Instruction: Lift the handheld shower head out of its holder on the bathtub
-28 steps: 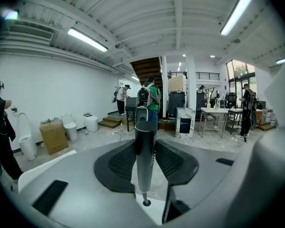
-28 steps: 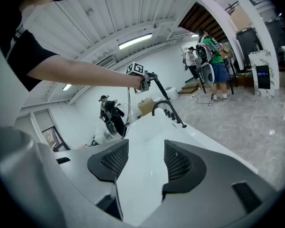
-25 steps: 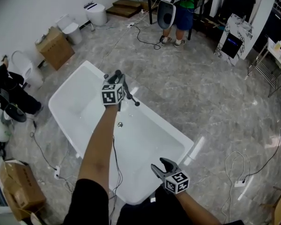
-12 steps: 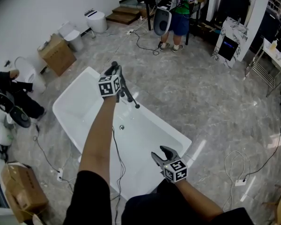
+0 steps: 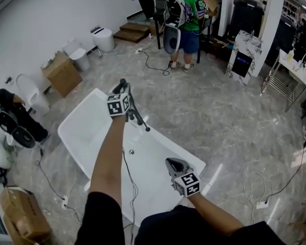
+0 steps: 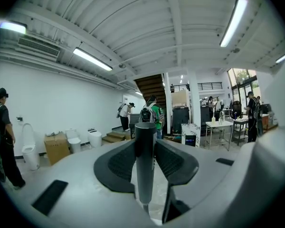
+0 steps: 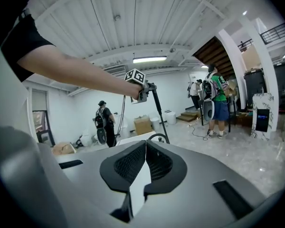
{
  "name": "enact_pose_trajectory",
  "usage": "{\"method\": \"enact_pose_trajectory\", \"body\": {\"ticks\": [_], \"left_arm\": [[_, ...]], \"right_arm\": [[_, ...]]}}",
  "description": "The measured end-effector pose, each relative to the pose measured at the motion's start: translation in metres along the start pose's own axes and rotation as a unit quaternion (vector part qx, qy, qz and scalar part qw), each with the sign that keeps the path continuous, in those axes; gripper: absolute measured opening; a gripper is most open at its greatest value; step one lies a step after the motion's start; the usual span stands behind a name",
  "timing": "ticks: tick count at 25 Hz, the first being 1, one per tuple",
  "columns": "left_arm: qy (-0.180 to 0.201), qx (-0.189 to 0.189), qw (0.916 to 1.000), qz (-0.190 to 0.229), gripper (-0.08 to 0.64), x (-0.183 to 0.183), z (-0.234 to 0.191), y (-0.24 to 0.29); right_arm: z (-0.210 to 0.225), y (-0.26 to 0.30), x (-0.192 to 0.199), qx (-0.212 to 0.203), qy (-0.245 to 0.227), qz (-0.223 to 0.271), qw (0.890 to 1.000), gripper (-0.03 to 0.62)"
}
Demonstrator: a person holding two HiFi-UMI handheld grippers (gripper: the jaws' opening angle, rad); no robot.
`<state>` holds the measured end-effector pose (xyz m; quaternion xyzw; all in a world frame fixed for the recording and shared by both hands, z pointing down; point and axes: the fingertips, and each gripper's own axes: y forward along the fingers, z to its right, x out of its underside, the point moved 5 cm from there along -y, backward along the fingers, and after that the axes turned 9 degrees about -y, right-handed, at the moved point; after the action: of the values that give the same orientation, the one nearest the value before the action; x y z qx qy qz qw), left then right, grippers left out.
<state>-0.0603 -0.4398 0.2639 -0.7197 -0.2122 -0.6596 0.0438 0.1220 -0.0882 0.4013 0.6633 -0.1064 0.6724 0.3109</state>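
Grey shower head (image 6: 145,165) we held pinched in left tongs (image 5: 124,83) above bathtub (image 5: 71,117) | right tongs (image 7: 145,145) had just closed, empty | lift looked done.

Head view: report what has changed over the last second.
The left gripper, shut on the shower head, has lifted it higher above the bathtub. The right gripper has risen too, and its jaws have just closed with nothing between them. The left grip and the bathtub stayed as they were.

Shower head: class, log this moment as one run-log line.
left gripper: shut on shower head | shower head: raised over bathtub | right gripper: jaws just closed, empty
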Motion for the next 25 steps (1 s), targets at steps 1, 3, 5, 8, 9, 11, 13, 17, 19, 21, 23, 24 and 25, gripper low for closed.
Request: {"method": "enact_pose_trajectory", "body": {"ticks": [1,3,5,8,9,11,13,17,19,21,23,24,25], "left_arm": [[0.001,0.002,1.0,0.0,0.123,-0.001,0.002,-0.001],[0.003,0.007,1.0,0.002,0.123,-0.003,0.006,-0.003],[0.006,0.011,0.9999,0.0,0.123,-0.003,0.008,-0.004],[0.01,0.013,0.9999,0.001,0.123,-0.006,0.011,-0.007],[0.012,0.013,0.9998,0.003,0.123,-0.007,0.013,-0.008],[0.017,0.014,0.9997,0.005,0.123,-0.004,0.015,-0.011],[0.02,0.014,0.9997,0.005,0.123,0.0,0.017,-0.014],[0.013,0.008,0.9998,0.008,0.123,0.004,0.017,-0.017],[0.011,0.006,0.9999,0.008,0.123,0.007,0.014,-0.018],[0.008,0.002,0.9999,0.01,0.123,0.008,0.008,-0.019],[0.004,-0.004,0.9999,0.011,0.123,0.008,0.001,-0.021],[0.002,-0.007,0.9999,0.011,0.123,0.008,-0.003,-0.022],[0.0,-0.01,0.9999,0.01,0.123,0.009,-0.007,-0.022]], "right_arm": [[0.001,0.0,-0.003,0.002,-0.002,0.001,1.0,0.002],[0.004,0.001,-0.011,0.007,-0.003,0.004,1.0,0.0],[0.004,0.001,-0.02,0.009,-0.004,0.005,1.0,0.0],[0.007,-0.003,-0.033,0.015,-0.001,0.015,1.0,0.0],[0.01,-0.005,-0.036,0.018,0.003,0.022,1.0,0.0],[0.012,-0.01,-0.037,0.022,0.004,0.03,0.999,-0.001],[0.014,-0.013,-0.035,0.024,-0.004,0.028,0.999,-0.002],[0.019,-0.014,-0.033,0.028,-0.014,0.015,0.999,-0.002],[0.02,-0.012,-0.033,0.027,-0.018,0.007,0.999,-0.002],[0.02,-0.009,-0.036,0.026,-0.019,0.012,0.999,-0.002],[0.019,-0.006,-0.039,0.026,-0.017,0.015,0.999,-0.002],[0.019,-0.005,-0.04,0.026,-0.015,0.015,0.999,-0.002],[0.019,-0.003,-0.041,0.025,-0.014,0.014,0.999,-0.002]]}}
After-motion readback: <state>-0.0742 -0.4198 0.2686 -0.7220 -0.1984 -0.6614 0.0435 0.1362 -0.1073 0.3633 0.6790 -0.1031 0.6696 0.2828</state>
